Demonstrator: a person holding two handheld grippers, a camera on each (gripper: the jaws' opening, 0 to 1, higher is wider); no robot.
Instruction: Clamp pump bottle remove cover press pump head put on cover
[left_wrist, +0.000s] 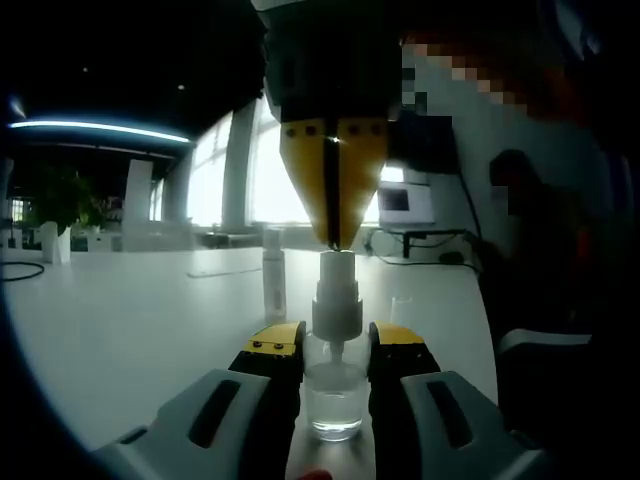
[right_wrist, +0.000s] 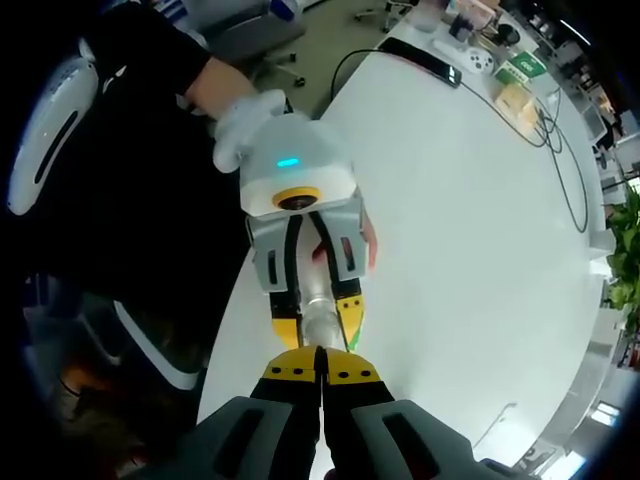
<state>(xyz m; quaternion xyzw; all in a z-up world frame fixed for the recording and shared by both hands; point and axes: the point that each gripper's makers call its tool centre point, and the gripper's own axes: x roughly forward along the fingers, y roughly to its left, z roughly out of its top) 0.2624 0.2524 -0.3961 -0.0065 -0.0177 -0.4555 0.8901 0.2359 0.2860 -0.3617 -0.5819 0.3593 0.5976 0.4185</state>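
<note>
My left gripper (left_wrist: 335, 345) is shut on a small clear pump bottle (left_wrist: 335, 400), which stands upright on the white table (left_wrist: 120, 330). Its white pump head (left_wrist: 337, 305) rises above my jaws. The right gripper (left_wrist: 335, 243) comes down from above, shut, with its yellow tips resting on top of the pump head. In the right gripper view my shut right gripper (right_wrist: 322, 362) points down at the bottle (right_wrist: 322, 335), held between the left gripper's yellow fingertips (right_wrist: 350, 312). A slim translucent cover (left_wrist: 273, 280) stands on the table behind the bottle, to its left.
A gloved hand (right_wrist: 245, 125) holds the left gripper at the table's edge. A phone (right_wrist: 420, 60), black cables (right_wrist: 560, 150) and small boxes lie at the table's far end. A monitor (left_wrist: 405, 200) stands beyond the bottle. A person in dark clothes (left_wrist: 540, 260) is on the right.
</note>
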